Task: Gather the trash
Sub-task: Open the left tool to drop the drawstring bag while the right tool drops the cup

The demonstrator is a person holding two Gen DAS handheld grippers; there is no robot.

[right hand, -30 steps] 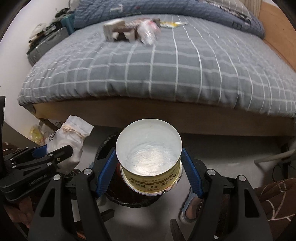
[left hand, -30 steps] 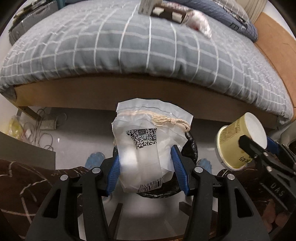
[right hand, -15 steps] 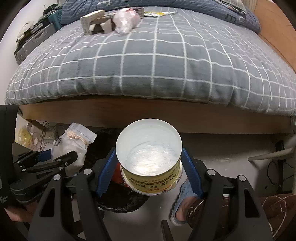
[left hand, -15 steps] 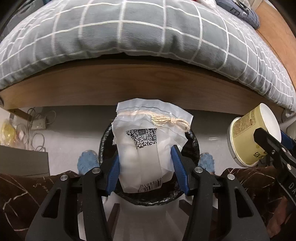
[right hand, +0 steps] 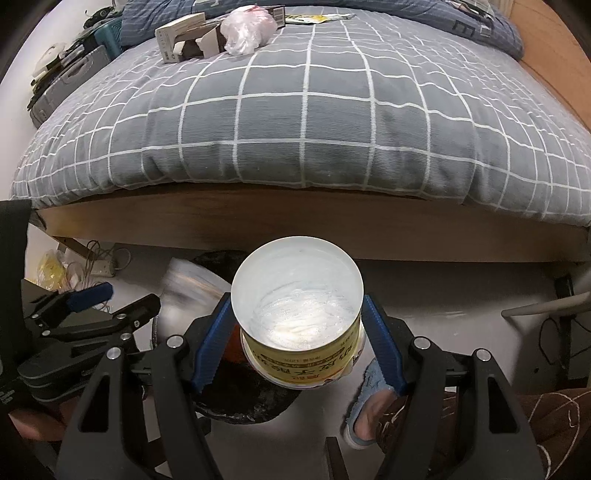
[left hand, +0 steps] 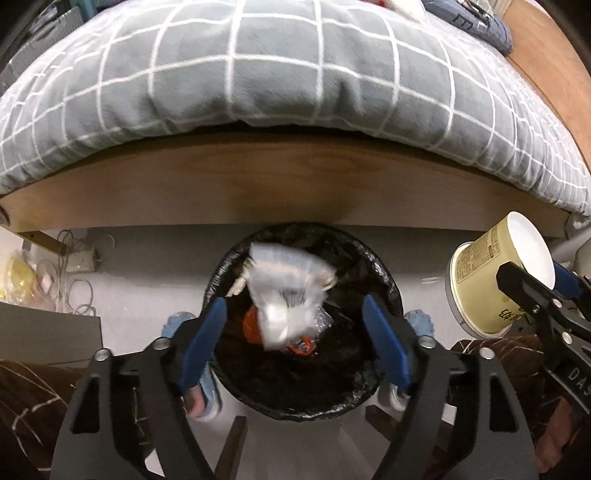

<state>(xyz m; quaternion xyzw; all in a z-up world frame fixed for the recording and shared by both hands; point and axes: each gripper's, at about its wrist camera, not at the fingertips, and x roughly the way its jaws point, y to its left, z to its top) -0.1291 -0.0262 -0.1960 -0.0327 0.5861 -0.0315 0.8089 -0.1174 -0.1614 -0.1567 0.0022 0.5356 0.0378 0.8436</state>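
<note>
**Dropping a pouch into the bin while the cup waits**

Spanning the top of both views, the bed (right hand: 303, 110) carries a grey checked quilt that hangs over its wooden side rail. Near the bed's far edge lie a carton (right hand: 184, 37) and a crumpled bag (right hand: 247, 31), touching each other.

On the floor against the rail stands the bin (left hand: 384, 280), round and lined in black. Inside it an orange scrap shows among dark contents. A blue slipper (left hand: 415, 319) sits at each side of the bin's rim.

The left gripper (left hand: 295, 343) hovers right above the bin with its blue fingers (left hand: 203, 339) spread wide and nothing between them. The pouch (left hand: 284, 291), white plastic with a drawstring and a printed code, is blurred in the bin's mouth, between the spread fingers but touching neither; whether it has landed cannot be told.

The right gripper (right hand: 297, 336) sits beside the bin's right edge, its fingers clamped on the cup (right hand: 299, 295), a yellow paper tub tilted with its white, empty inside facing the camera.
</note>
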